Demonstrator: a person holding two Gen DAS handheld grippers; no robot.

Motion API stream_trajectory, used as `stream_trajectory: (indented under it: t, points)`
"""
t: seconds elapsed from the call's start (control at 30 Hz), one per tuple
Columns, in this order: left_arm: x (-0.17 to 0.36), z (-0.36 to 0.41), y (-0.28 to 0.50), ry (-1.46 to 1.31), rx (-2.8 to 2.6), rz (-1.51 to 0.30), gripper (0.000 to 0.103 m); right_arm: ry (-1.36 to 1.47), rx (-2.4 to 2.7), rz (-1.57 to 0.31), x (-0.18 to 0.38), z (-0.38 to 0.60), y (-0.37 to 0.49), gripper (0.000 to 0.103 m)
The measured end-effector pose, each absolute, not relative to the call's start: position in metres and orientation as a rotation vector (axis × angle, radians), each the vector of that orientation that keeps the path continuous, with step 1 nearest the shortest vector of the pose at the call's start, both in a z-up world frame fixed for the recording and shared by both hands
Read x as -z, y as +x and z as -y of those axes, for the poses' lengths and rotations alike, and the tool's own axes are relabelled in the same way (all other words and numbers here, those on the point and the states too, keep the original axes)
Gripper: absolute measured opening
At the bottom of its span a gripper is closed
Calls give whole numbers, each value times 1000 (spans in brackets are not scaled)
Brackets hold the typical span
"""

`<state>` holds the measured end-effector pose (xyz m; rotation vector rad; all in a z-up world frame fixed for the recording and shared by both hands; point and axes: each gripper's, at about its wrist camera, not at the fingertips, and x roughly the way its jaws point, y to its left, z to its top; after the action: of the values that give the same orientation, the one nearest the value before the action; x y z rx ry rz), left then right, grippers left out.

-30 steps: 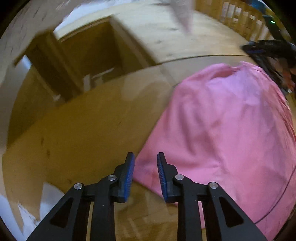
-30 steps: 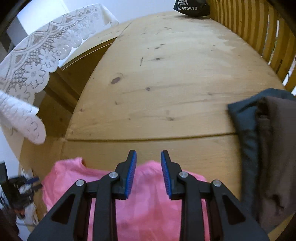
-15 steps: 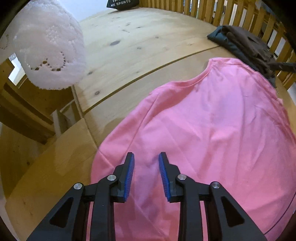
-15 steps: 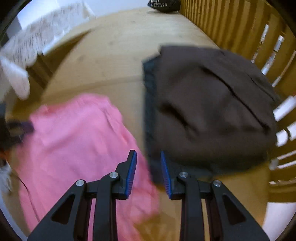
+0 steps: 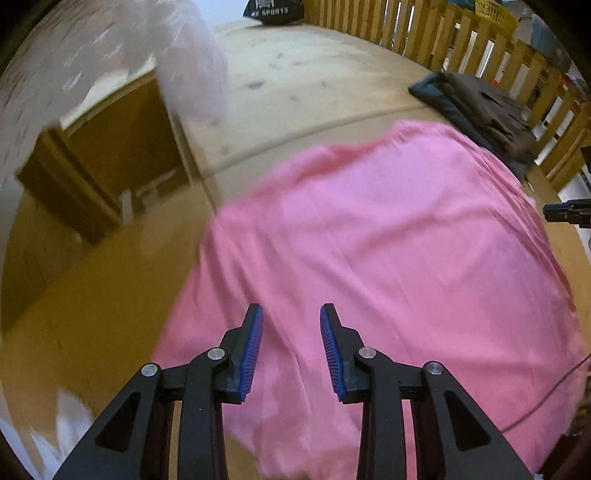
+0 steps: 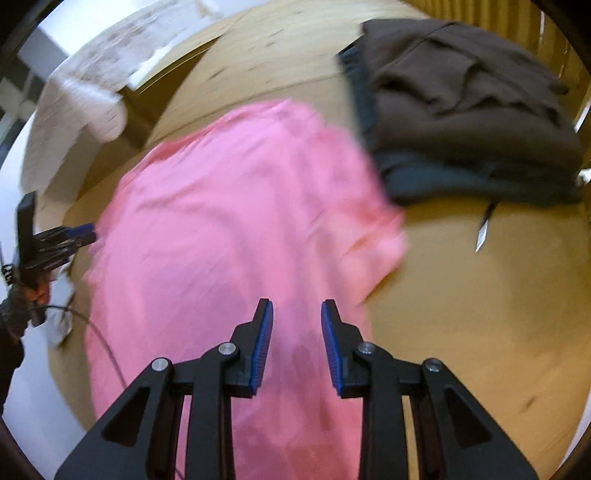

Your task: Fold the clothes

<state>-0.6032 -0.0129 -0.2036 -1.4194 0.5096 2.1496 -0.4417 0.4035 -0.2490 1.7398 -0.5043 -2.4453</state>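
Below the left hand-held gripper (image 5: 291, 317), in its wrist view, we saw the pink shirt (image 5: 388, 258) spread flat across the wooden tabletop (image 5: 295, 81). Our blue pads stood apart above the shirt's near left part with nothing between them. A folded dark garment (image 5: 480, 107) lay beyond the shirt's far right corner, beside the wooden railing (image 5: 424, 33). The right hand-held gripper (image 5: 569, 213) showed at the shirt's right edge.

From the right wrist view, we held the right hand-held gripper (image 6: 297, 314) open and empty over the shirt's (image 6: 229, 206) near right part. The dark garment (image 6: 465, 110) touched its far right corner, and the left hand-held gripper (image 6: 79, 233) sat at its left edge.
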Motion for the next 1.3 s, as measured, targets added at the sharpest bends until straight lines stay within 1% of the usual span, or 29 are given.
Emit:
stream_trajectory:
  t: [0.13,0.2,0.23,0.3,0.33,0.43,0.5,0.57,0.63,0.73,0.8,1.0,1.2,1.3]
  points:
    - [221,37,-584,-1506,-2118,-494,31,1781,2310,466,257,-360,-405,27]
    - [231,48,-585,-1529,-2136,-555,31,1783,2283,390,259,-335,-390,27]
    - [232,55,-585,-1536,-2149,-569,33,1784,2272,360,260,-326,-384,27]
    - [231,68,-589,-1553,-2174,-562,33,1793,2269,357,263,-319,-376,27]
    - [228,74,-589,-1554,-2193,-573,30,1803,2275,379,265,-322,-374,27]
    - [207,93,-580,-1536,-2219,-492,29,1827,2305,460,267,-338,-368,27]
    - [196,96,-563,-1512,-2210,-472,31,1831,2323,474,267,-344,-367,27]
    - [191,95,-542,-1496,-2186,-475,31,1826,2337,469,265,-346,-363,27]
    - [190,97,-519,-1505,-2152,-424,31,1812,2345,461,260,-346,-357,27]
    - [194,93,-480,-1500,-2076,-314,31,1788,2369,383,253,-352,-340,27]
    - [201,83,-452,-1498,-2021,-291,31,1766,2386,355,249,-359,-330,27]
    - [221,66,-393,-1466,-1966,-367,31,1721,2433,349,251,-376,-306,27]
    - [227,48,-399,-1322,-2025,-410,32,1603,2474,338,247,-366,-283,27]
    - [235,42,-402,-1292,-2026,-457,32,1554,2478,319,245,-350,-272,27]
